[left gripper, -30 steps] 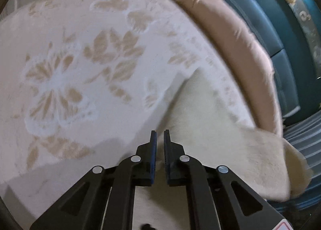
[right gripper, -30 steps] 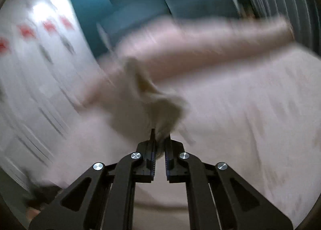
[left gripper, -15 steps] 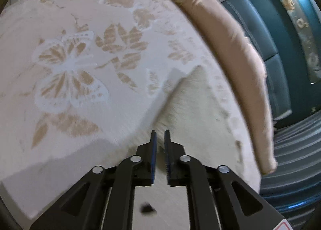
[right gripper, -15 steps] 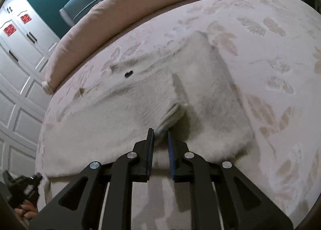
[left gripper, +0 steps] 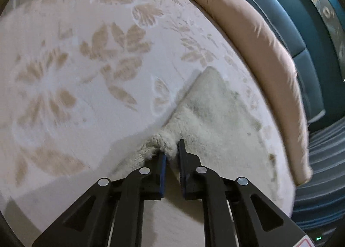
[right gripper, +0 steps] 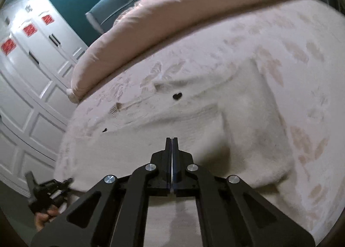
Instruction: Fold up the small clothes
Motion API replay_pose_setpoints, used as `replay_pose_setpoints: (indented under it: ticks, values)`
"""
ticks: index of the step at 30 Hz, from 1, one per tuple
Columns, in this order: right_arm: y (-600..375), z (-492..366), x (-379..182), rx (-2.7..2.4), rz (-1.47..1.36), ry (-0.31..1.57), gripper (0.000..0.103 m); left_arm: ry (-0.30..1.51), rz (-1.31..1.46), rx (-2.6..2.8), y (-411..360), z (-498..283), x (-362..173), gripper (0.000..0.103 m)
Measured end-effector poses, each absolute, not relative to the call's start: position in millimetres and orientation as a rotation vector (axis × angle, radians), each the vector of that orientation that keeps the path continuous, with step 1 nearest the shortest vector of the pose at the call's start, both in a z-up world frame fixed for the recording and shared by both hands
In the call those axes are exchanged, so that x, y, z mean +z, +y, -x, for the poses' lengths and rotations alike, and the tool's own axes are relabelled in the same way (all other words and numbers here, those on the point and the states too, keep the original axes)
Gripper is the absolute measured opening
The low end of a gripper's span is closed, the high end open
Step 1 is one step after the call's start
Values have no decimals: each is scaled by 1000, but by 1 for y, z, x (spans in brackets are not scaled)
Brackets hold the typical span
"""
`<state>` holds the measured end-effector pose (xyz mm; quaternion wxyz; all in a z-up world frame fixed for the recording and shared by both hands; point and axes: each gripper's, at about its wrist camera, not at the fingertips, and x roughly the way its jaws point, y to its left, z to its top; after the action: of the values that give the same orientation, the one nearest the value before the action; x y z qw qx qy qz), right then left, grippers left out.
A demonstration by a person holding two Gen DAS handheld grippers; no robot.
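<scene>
Since the frame half a second back, we find the right gripper (right gripper: 171,139) released from the fold it pinched: its jaws now stand pressed together with nothing between them, poised above the cream fleece garment (right gripper: 248,122). We see the left gripper (left gripper: 171,150), which earlier stood clear with a narrow gap, now gripping a bunched tuft of the garment's (left gripper: 211,122) edge — the fleece fills the narrow gap between the two fingers. The garment lies spread flat on the floral bedspread (left gripper: 86,74), near the long pink bolster (left gripper: 258,42) that runs along the bed's far side. In the right wrist view we note two small dark heart-shaped marks on the fleece, and the left gripper appears at the lower left edge, at the garment's border, held by a hand (right gripper: 44,218).
</scene>
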<state>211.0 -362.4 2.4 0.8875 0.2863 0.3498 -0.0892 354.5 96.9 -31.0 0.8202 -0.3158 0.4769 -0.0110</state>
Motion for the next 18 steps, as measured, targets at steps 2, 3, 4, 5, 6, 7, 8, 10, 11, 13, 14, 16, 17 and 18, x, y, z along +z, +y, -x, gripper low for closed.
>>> replay_pose_setpoints:
  ticks: [2, 3, 4, 5, 6, 7, 8, 10, 11, 13, 14, 16, 17, 18]
  values:
    - [-365, -222, -33, -267, -534, 874, 0, 1022, 631, -21, 94, -352, -41, 12]
    - [-371, -220, -49, -266, -570, 893, 0, 1006, 618, -24, 92, -350, -42, 13]
    - [-375, -213, -49, -263, -606, 850, 0, 998, 607, -25, 90, -349, -43, 13]
    - [-377, -204, -39, -316, -636, 814, 0, 986, 596, -27, 89, -346, -43, 13]
    - [-374, -201, -32, -340, -640, 795, 2, 980, 584, -29, 88, -345, -43, 13]
    - [-365, -202, -18, -313, -639, 762, 2, 967, 565, -36, 86, -344, -45, 13]
    - [-354, -208, -9, -272, -622, 748, 2, 962, 559, -40, 86, -344, -46, 13]
    - [-320, -231, 7, -173, -542, 764, 2, 938, 546, -51, 88, -342, -49, 14]
    - [-291, -251, 15, -101, -483, 784, 3, 926, 533, -55, 87, -342, -49, 14]
    - [-236, -290, 21, 35, -396, 817, 3, 910, 519, -60, 86, -340, -50, 14]
    - [-218, -304, 22, 70, -373, 831, 3, 900, 521, -63, 86, -339, -51, 14]
    - [-167, -340, 16, 157, -309, 870, 3, 881, 526, -71, 87, -336, -53, 14]
    - [-145, -356, 11, 183, -281, 886, 3, 872, 530, -75, 87, -334, -54, 14]
    - [-131, -369, 5, 200, -268, 904, 4, 864, 529, -77, 87, -333, -54, 14]
